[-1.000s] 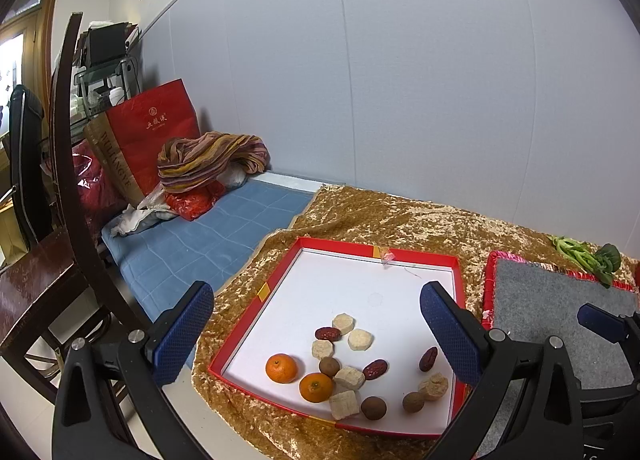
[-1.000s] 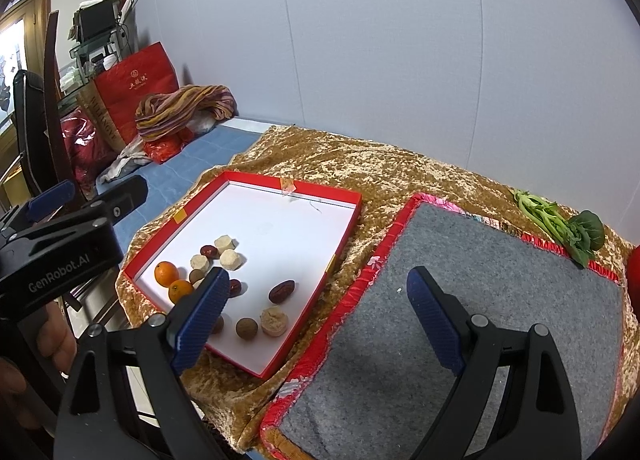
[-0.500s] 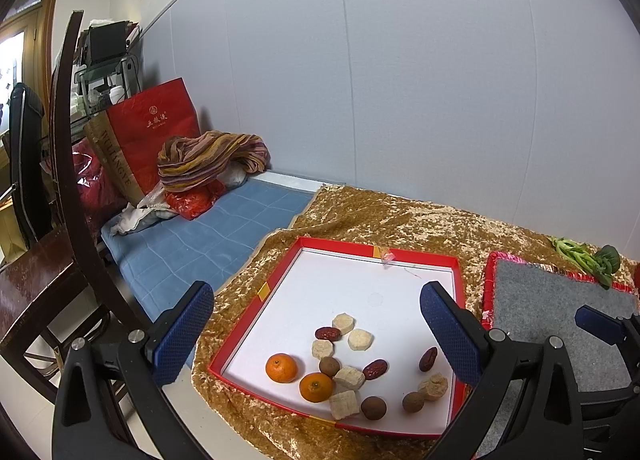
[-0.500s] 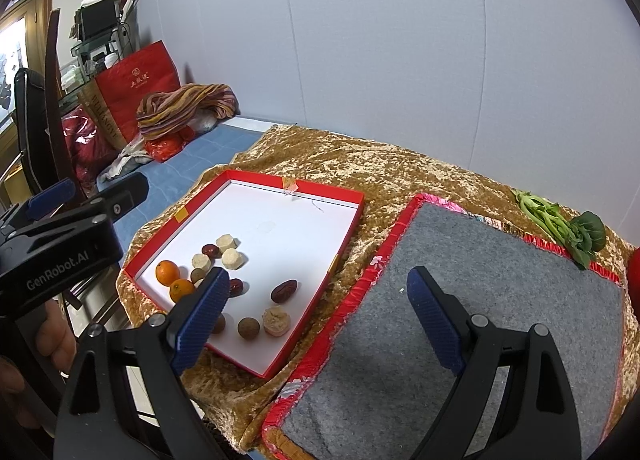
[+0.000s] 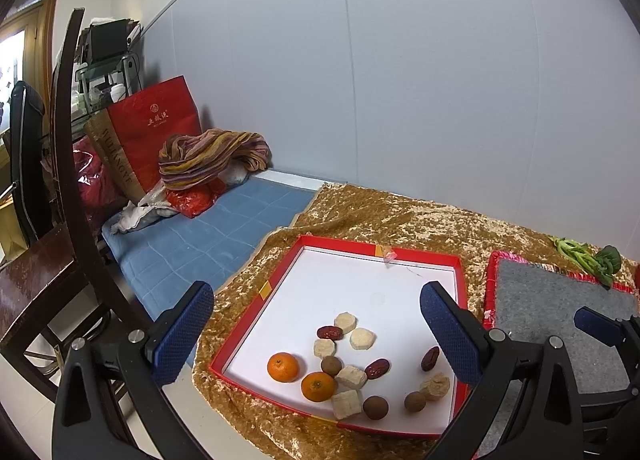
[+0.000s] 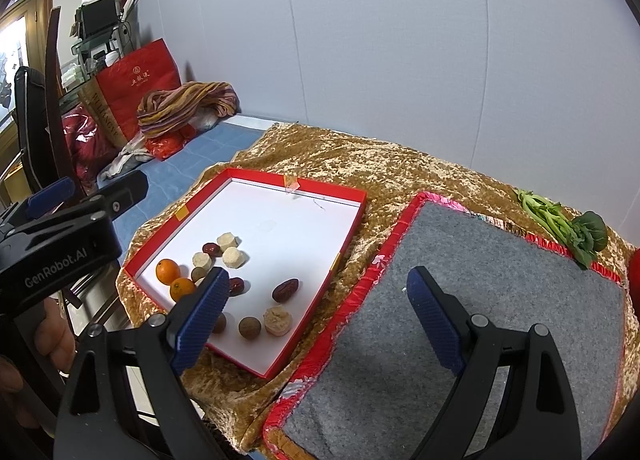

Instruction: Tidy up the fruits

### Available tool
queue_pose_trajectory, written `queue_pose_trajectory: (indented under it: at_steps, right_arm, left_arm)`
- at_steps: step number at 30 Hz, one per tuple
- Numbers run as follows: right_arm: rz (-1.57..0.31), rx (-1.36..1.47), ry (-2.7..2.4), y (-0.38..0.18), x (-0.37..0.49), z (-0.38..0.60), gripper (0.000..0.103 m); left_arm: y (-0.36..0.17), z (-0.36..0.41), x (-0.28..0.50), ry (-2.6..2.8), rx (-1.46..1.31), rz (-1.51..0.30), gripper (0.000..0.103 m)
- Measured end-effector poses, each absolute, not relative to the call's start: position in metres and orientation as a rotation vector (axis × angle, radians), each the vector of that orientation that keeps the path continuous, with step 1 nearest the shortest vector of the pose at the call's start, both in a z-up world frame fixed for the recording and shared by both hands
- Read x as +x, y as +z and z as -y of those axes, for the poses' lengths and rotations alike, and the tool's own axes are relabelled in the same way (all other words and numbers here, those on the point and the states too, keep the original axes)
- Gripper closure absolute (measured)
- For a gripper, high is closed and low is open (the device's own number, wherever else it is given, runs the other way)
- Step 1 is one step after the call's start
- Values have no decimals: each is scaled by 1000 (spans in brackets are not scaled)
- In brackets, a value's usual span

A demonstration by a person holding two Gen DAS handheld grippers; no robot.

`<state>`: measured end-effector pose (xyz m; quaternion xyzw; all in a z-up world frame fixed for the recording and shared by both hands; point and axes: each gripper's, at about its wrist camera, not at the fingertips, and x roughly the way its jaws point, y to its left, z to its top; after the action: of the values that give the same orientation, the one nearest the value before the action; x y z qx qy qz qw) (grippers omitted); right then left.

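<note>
A red tray [image 5: 376, 248] with a white floor lies on the gold cloth [image 5: 400, 216]. At its near end sit two oranges [image 5: 283, 367] [image 5: 317, 386], three red dates [image 5: 377, 368], brown longans [image 5: 375, 407] and several beige cakes [image 5: 362, 338]. My left gripper [image 5: 316, 296] hangs open above the tray's near edge, nothing between its fingers. My right gripper [image 6: 318, 276] is open too, over the seam between the tray [image 6: 352, 196] and a grey felt mat [image 6: 480, 320]. Its left finger hides part of the fruit pile.
A green leafy vegetable [image 6: 568, 224] lies behind the mat. A red object [image 6: 634, 272] shows at the right edge. Left of the cloth are a blue mattress [image 5: 208, 236], a red bag [image 5: 156, 128], a striped cloth [image 5: 212, 156] and a dark wooden chair [image 5: 36, 280].
</note>
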<state>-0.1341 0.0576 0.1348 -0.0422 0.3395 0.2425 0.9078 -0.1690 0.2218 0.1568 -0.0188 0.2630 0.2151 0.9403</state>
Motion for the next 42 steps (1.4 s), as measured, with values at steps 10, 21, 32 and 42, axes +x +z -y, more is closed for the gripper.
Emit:
queue_pose_trajectory:
  at_steps: [10, 21, 32, 42]
  right_arm:
    - [-701, -89, 502, 134, -134, -58, 13]
    - [-699, -89, 505, 132, -132, -59, 13]
    - [-694, -90, 509, 134, -131, -57, 13]
    - [-693, -92, 511, 134, -131, -57, 13]
  left_arm:
    - [156, -223, -172, 443, -42, -538, 0]
    - [156, -224, -174, 448, -47, -537, 0]
    - [155, -224, -175, 447, -52, -538, 0]
    - [156, -223, -178, 454, -57, -537, 0]
